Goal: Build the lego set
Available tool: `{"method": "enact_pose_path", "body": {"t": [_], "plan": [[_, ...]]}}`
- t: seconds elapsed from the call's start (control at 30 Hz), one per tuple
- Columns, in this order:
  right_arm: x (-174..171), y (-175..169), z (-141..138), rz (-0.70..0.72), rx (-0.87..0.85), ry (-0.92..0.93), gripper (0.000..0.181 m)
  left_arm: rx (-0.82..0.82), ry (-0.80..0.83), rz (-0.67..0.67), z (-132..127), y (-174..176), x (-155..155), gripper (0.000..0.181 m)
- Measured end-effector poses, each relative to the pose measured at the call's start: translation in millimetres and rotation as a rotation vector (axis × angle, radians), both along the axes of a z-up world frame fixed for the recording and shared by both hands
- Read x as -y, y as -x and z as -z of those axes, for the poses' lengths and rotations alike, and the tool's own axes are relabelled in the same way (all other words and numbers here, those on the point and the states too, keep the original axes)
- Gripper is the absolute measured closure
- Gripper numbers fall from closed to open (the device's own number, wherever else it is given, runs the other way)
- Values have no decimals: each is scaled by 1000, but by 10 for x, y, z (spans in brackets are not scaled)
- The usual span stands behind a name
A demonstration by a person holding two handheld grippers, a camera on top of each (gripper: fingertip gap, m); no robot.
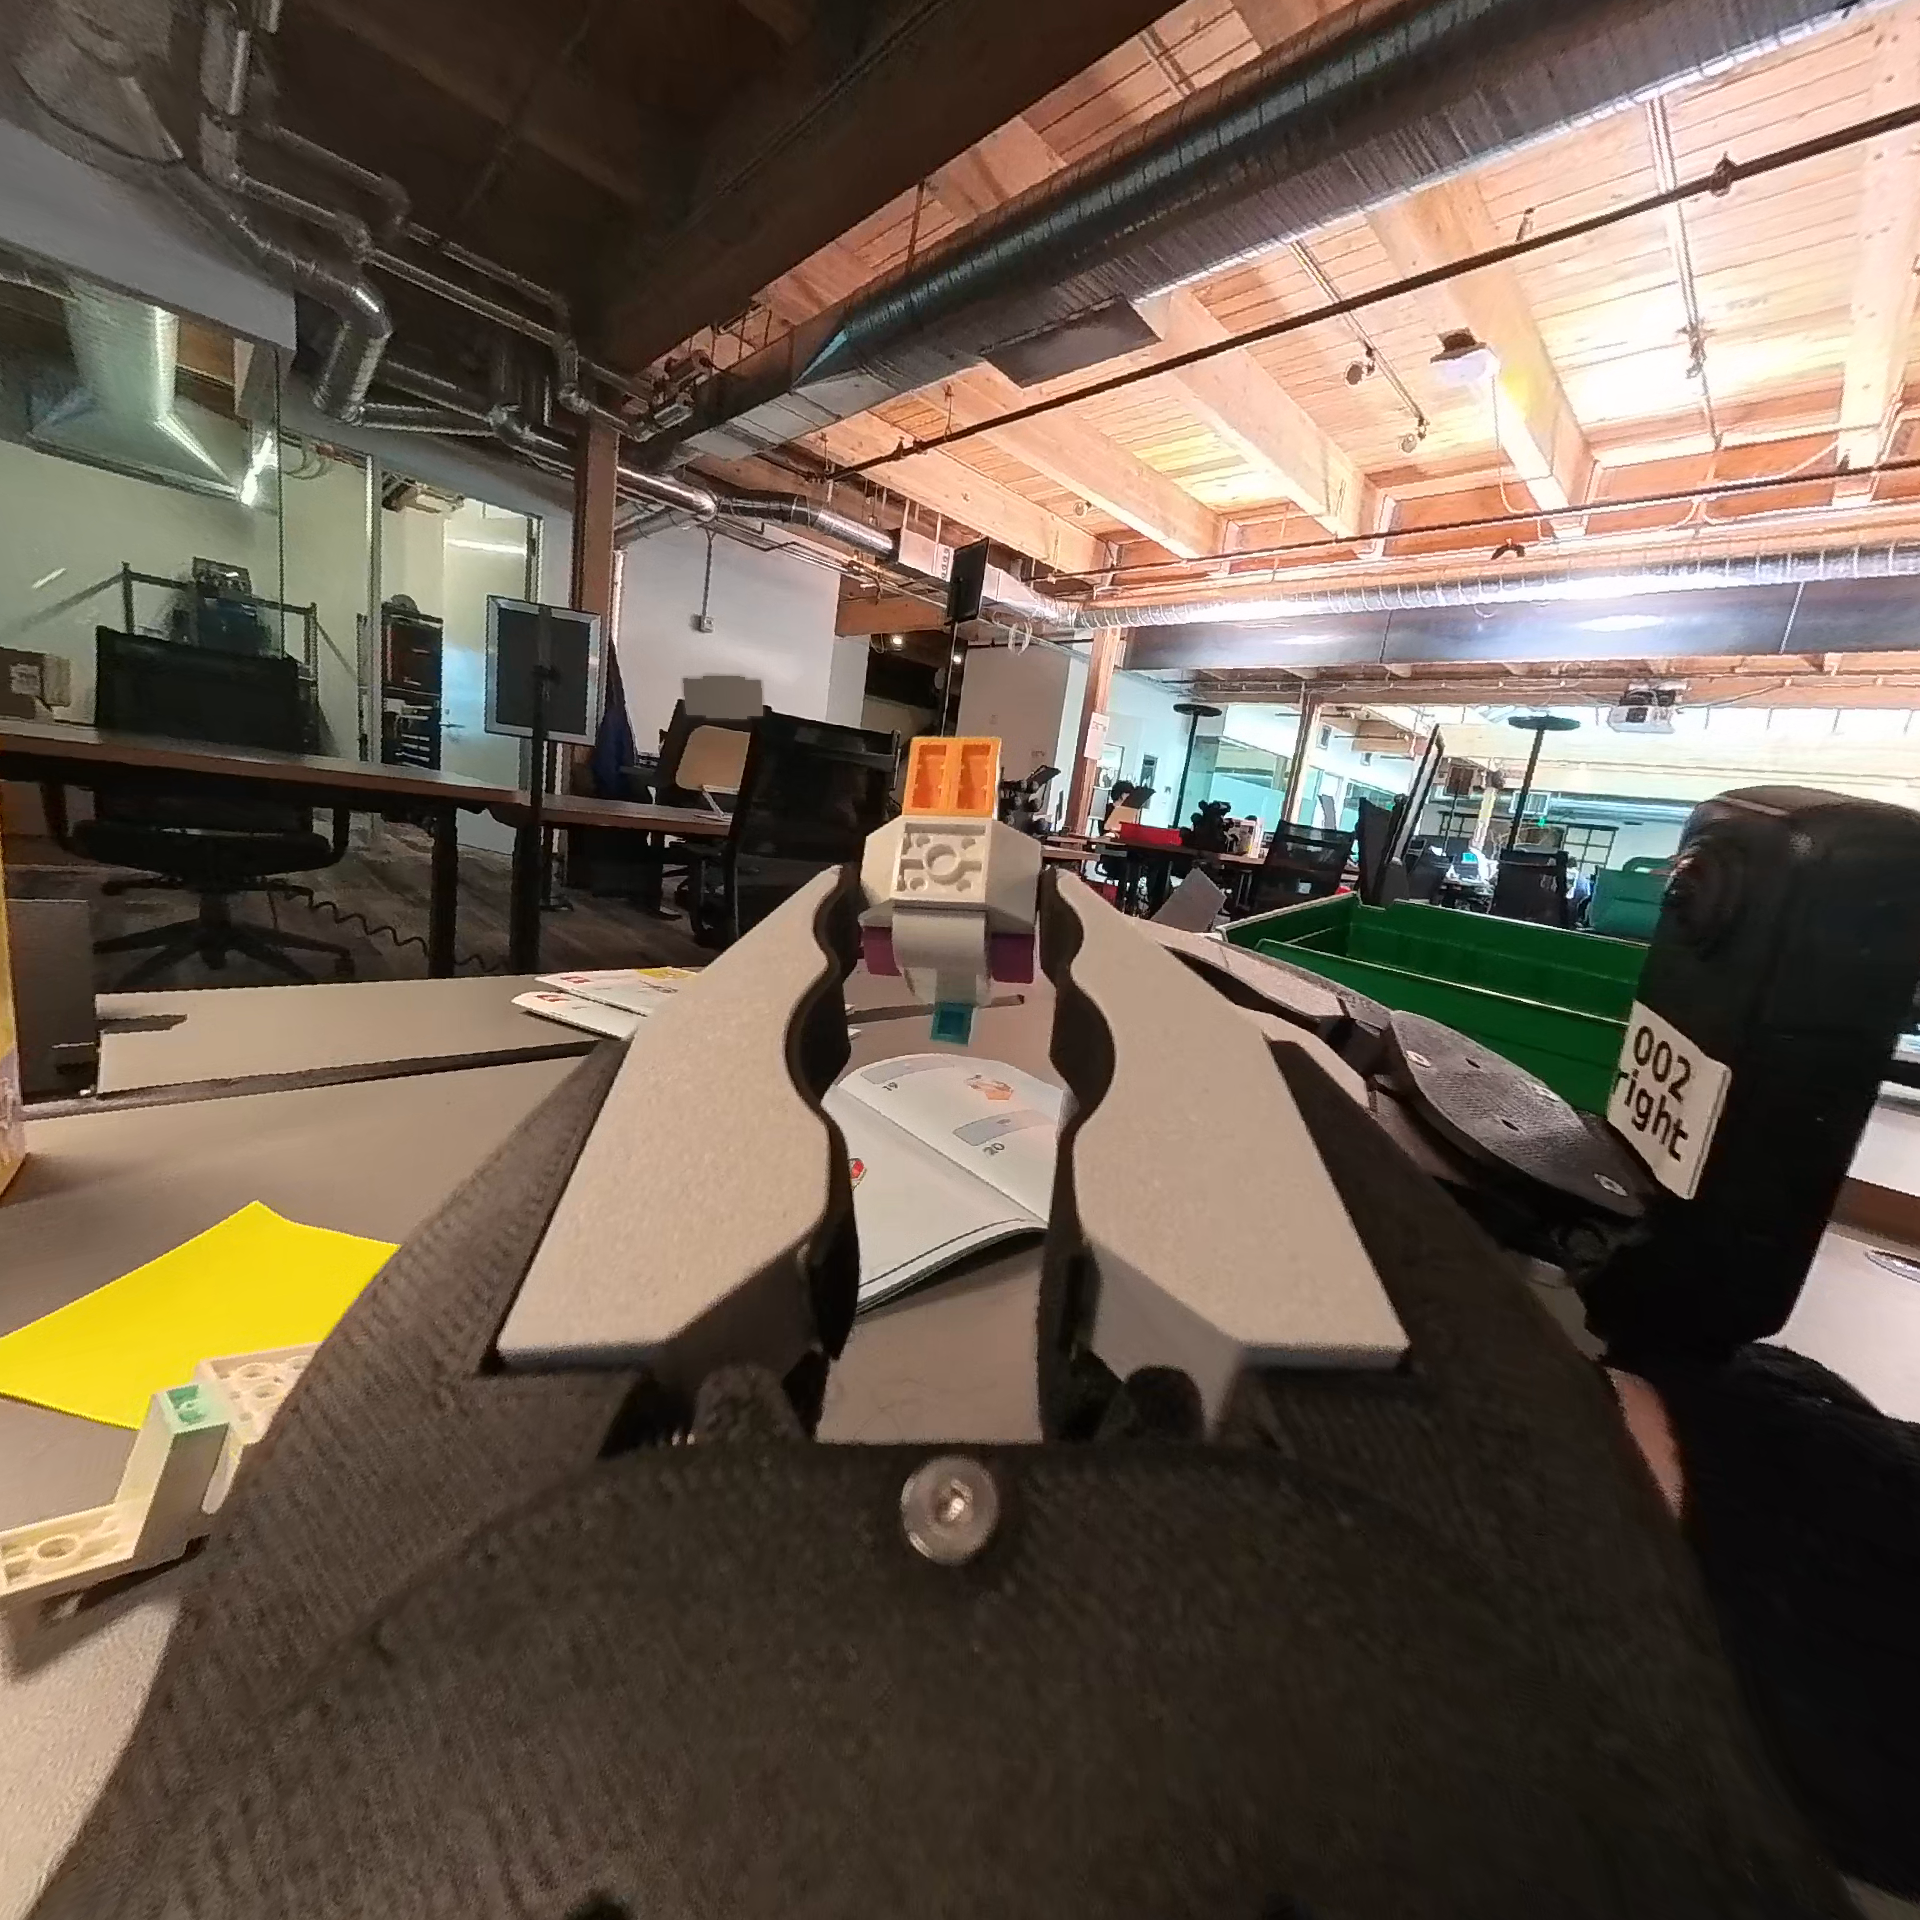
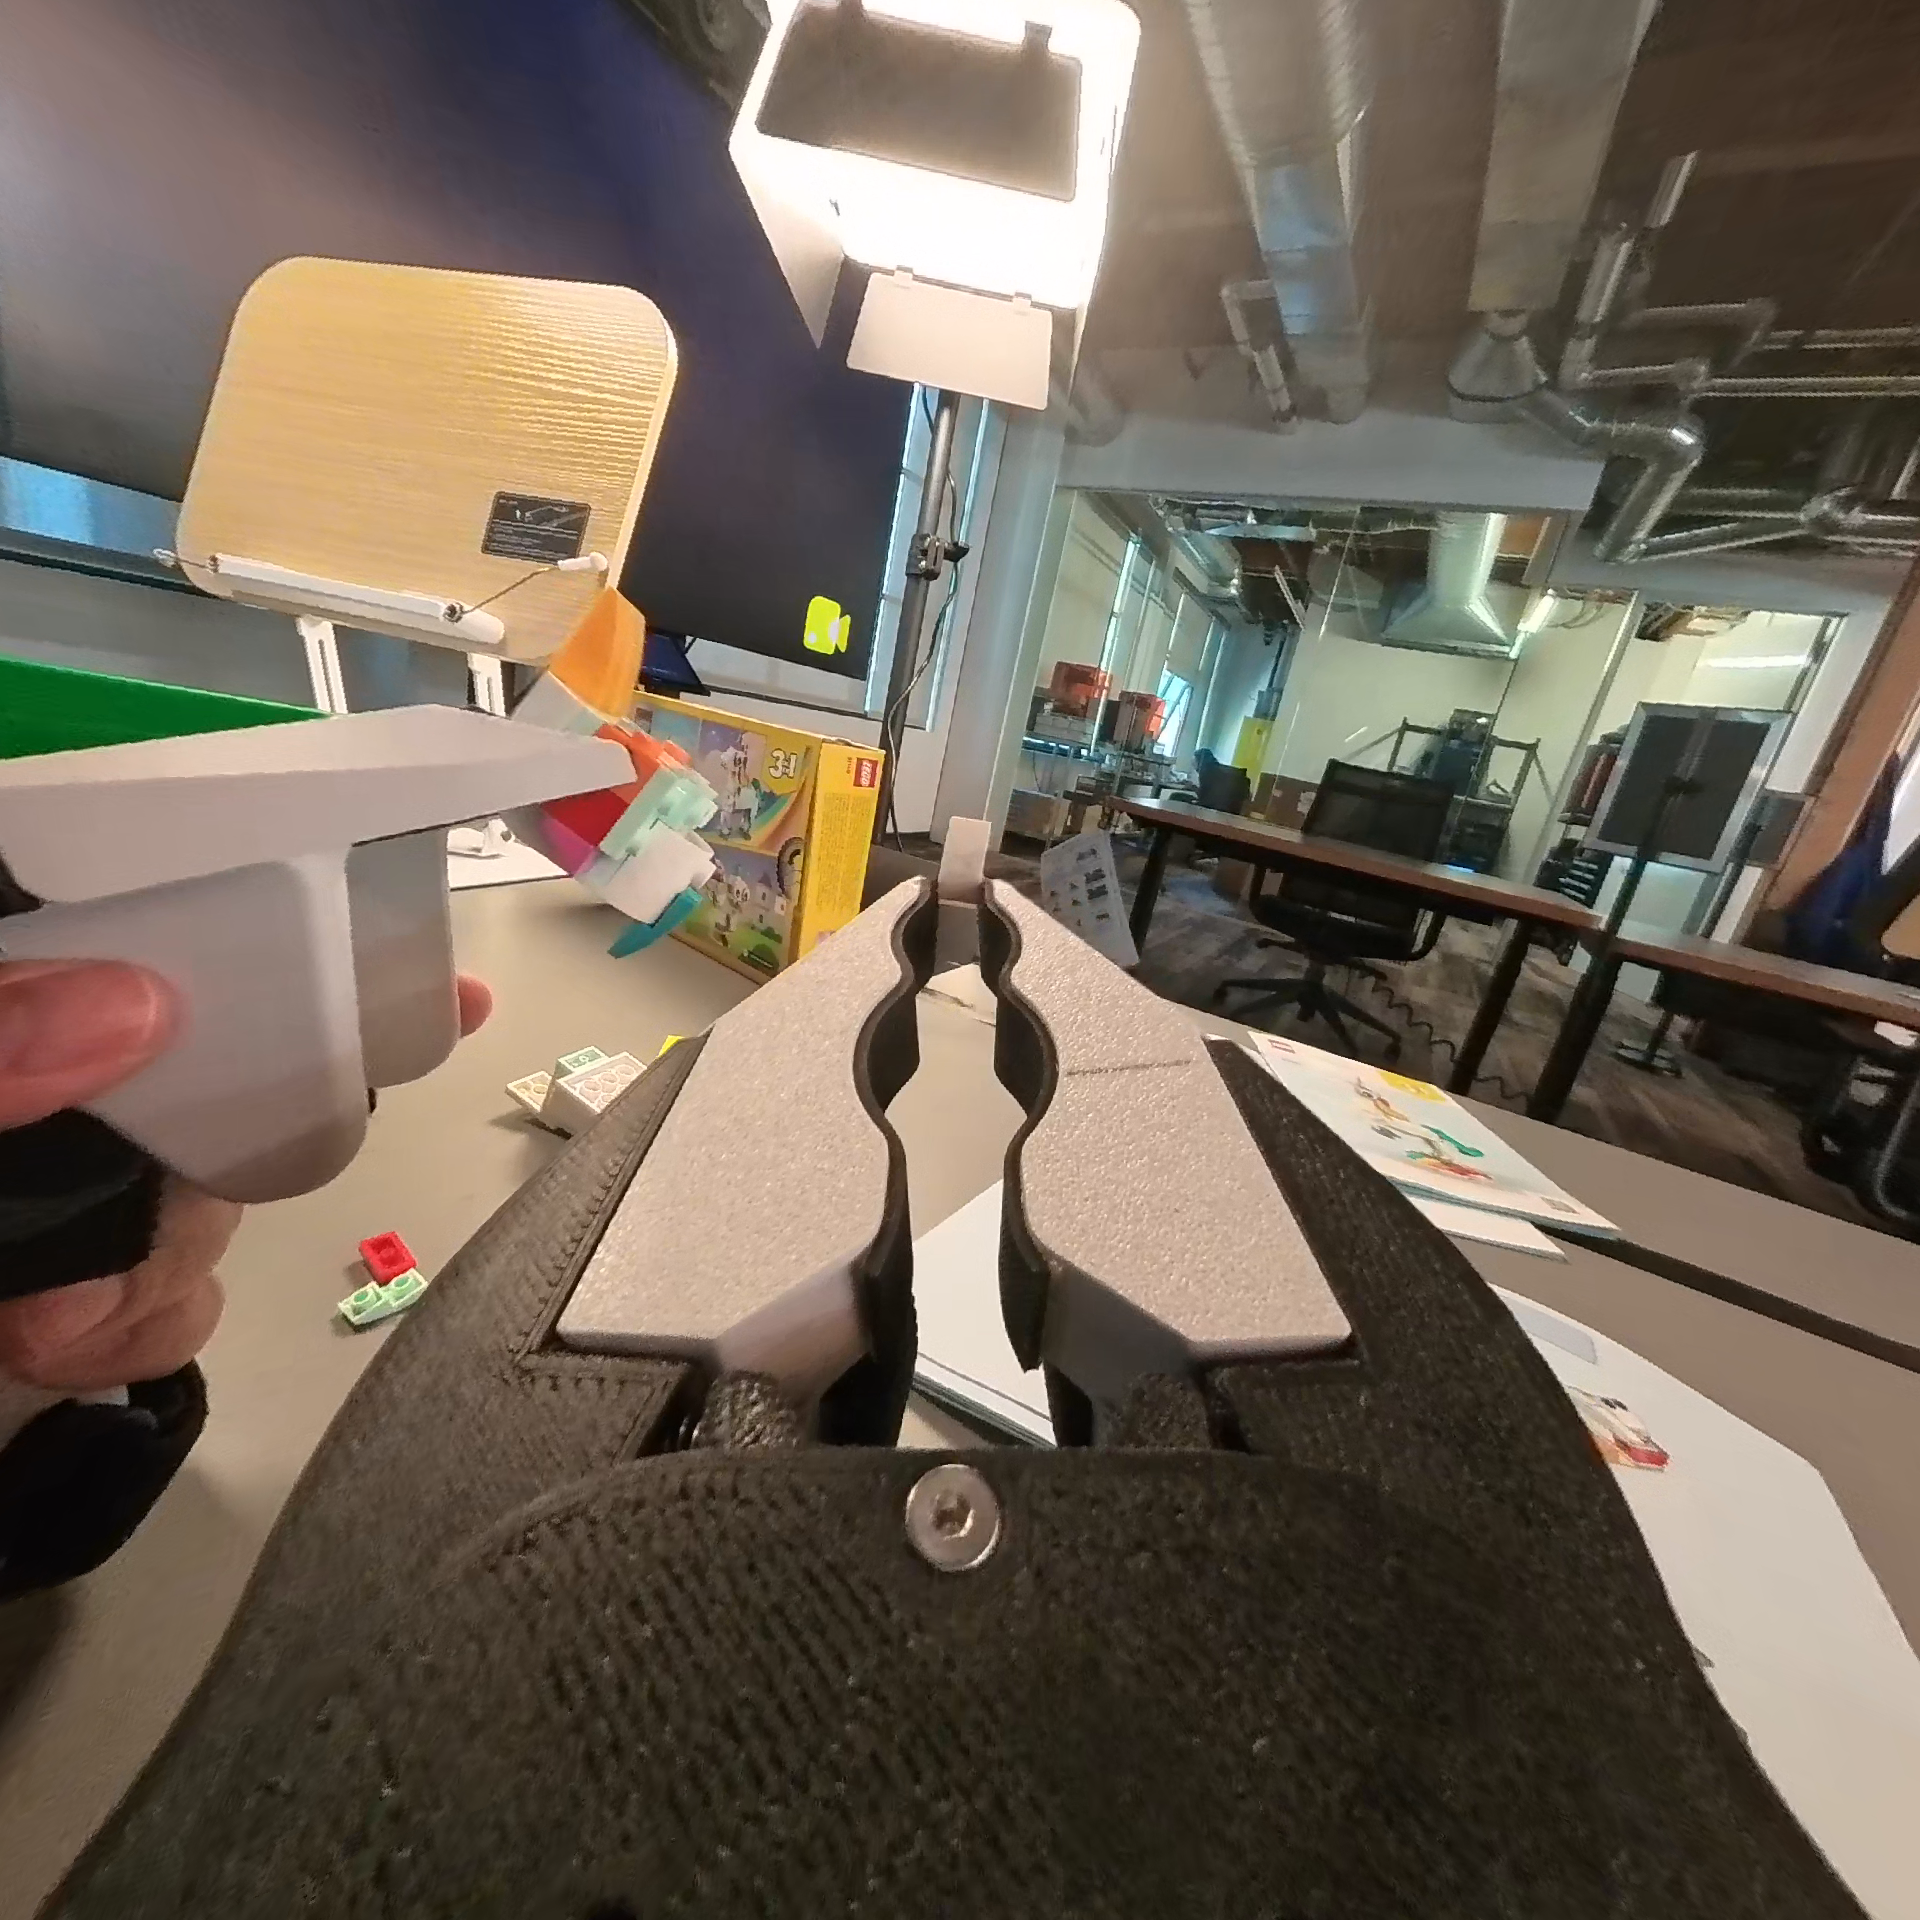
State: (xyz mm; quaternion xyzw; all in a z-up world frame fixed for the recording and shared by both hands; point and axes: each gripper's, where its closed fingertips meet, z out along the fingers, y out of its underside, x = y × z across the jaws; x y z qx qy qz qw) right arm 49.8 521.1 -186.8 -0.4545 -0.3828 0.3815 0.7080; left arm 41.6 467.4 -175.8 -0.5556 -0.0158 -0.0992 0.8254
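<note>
My left gripper (image 1: pixel 943 914) is shut on a small lego build (image 1: pixel 940 852) of white, orange, magenta and teal bricks, held up above the table. In the right wrist view that gripper (image 2: pixel 623 774) comes in from the left with the colourful build (image 2: pixel 649 842) at its tips and a hand (image 2: pixel 73 1039) behind it. My right gripper (image 2: pixel 958 894) is nearly closed, with a small white piece (image 2: pixel 961 852) pinched between its tips. An open instruction booklet (image 1: pixel 956 1153) lies on the table below the left fingers.
Loose white bricks (image 2: pixel 582 1081), a red brick (image 2: pixel 387 1252) and a light green one (image 2: pixel 382 1294) lie on the grey table. A yellow lego box (image 2: pixel 800 831), a wooden book stand (image 2: pixel 416 447), booklets (image 2: pixel 1423 1143), a green bin (image 1: pixel 1455 956) and yellow paper (image 1: pixel 197 1309) surround the work spot.
</note>
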Motion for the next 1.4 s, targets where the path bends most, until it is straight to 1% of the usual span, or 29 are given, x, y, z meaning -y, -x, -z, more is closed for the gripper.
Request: {"method": "enact_pose_path", "body": {"t": [1.07,1.27,1.3,1.33,1.4], "plan": [[41,28,20,-5,14,0,176,30,3,18,9,2,-10,147],[53,39,7,1,7,-6,176,7,-5,24,-12,-1,-1,148],[68,16,-13,-11,-6,0,176,-10,-17,35,-37,-3,8,148],[142,-3,-44,-57,-24,21,176,-33,-33,43,-68,-1,20,148],[287,4,-118,-232,-47,88,176,-105,-74,61,-136,-6,55,148]]}}
